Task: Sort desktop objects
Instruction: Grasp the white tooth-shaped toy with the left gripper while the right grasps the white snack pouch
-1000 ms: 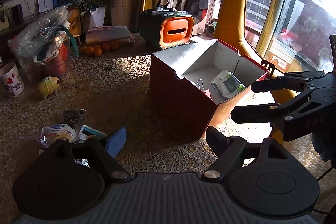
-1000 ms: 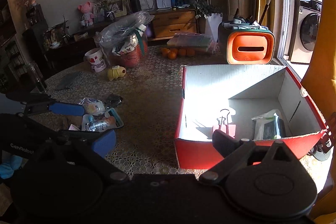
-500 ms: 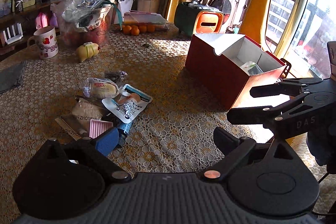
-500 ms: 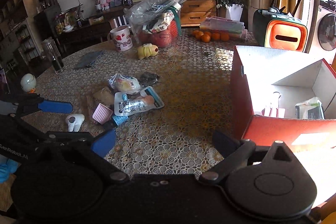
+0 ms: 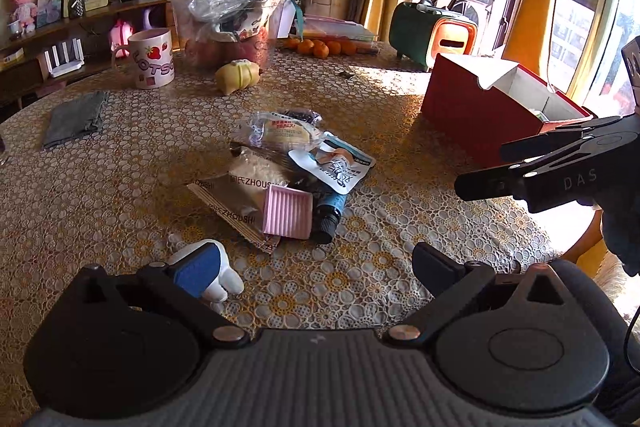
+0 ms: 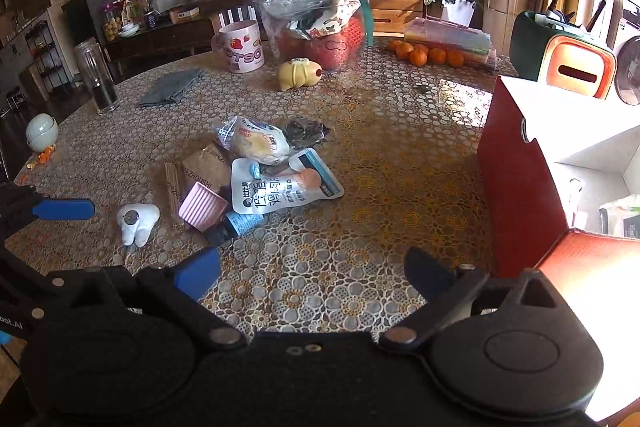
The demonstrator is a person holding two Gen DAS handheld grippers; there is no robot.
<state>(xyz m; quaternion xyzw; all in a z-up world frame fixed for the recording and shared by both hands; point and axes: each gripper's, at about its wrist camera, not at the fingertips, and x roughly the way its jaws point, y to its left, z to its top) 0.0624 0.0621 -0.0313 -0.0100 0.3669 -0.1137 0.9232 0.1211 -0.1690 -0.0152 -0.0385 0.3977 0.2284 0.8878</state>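
Note:
A pile of small items lies mid-table: a wrapped bun (image 5: 282, 133) (image 6: 256, 143), a white pouch (image 5: 336, 167) (image 6: 280, 189), a brown snack packet (image 5: 236, 195), a pink ribbed cup (image 5: 289, 213) (image 6: 202, 207) on its side, a blue tube (image 5: 330, 213) and a white tooth-shaped figure (image 5: 218, 277) (image 6: 136, 221). The red box (image 5: 480, 107) (image 6: 520, 179) stands open at the right. My left gripper (image 5: 316, 267) is open and empty above the table, its left pad over the tooth figure. My right gripper (image 6: 312, 271) is open and empty, near the box.
A strawberry mug (image 5: 150, 59), a yellow toy (image 5: 238, 75), a bagged bowl of fruit (image 5: 236, 23), oranges (image 5: 320, 47), a grey cloth (image 5: 74, 117) and a green-orange case (image 5: 434, 31) stand at the back. A glass jar (image 6: 96, 75) is far left.
Both grippers have swung left, away from the red box and toward the pile of small items. The box has slid to the right edge of both views. Both stay open and empty.

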